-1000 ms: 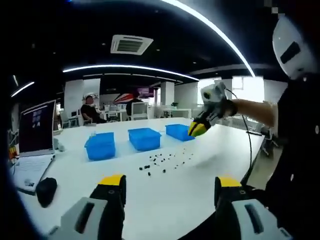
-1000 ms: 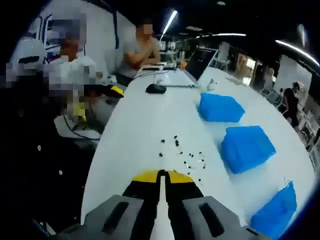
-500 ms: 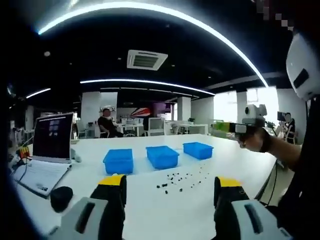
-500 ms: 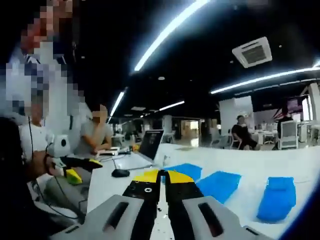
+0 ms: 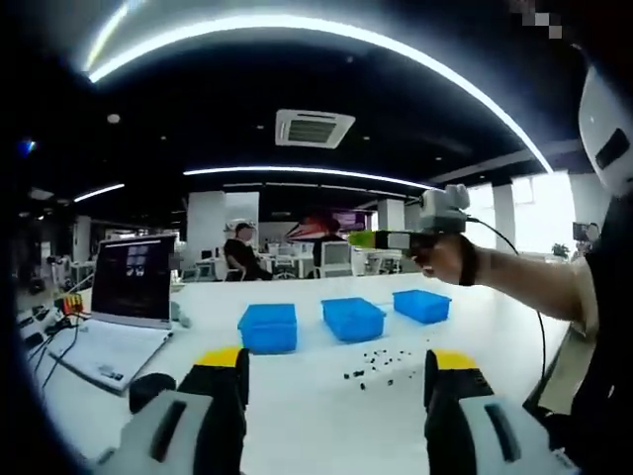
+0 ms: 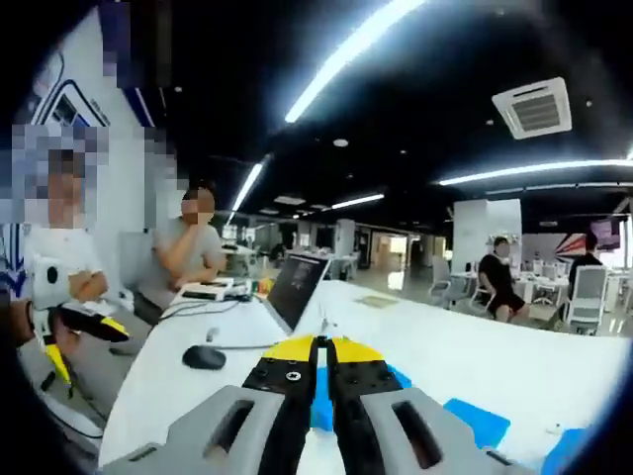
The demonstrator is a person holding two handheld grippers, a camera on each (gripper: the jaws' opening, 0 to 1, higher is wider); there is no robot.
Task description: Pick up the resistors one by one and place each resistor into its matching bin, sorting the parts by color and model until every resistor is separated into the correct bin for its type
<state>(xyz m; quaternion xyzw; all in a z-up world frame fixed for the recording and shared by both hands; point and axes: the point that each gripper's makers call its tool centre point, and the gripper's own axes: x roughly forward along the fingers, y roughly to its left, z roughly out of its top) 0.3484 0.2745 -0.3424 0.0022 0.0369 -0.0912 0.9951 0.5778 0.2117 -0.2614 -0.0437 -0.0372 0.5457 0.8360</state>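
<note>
Small dark resistors [image 5: 381, 360] lie scattered on the white table [image 5: 297, 396] in front of three blue bins [image 5: 268, 327] [image 5: 353, 318] [image 5: 421, 305] standing in a row. My left gripper [image 5: 338, 364] is open, nothing between its yellow-tipped jaws, held well back from the resistors. A hand holds my right gripper [image 5: 356, 238] level in the air above the bins, pointing left. In the right gripper view my right gripper [image 6: 316, 346] is shut with nothing seen in it. Parts of blue bins [image 6: 480, 421] peek from behind its jaws.
An open laptop [image 5: 129, 289] and a black mouse [image 5: 148, 386] sit at the table's left end, also seen as the laptop [image 6: 297, 285] and mouse [image 6: 204, 358]. A person [image 6: 188, 252] sits beyond the table end. Other people sit at far desks.
Both views have swung upward, away from the table. The right gripper has risen and moved left across the left gripper view, turning level. Both grippers kept their states.
</note>
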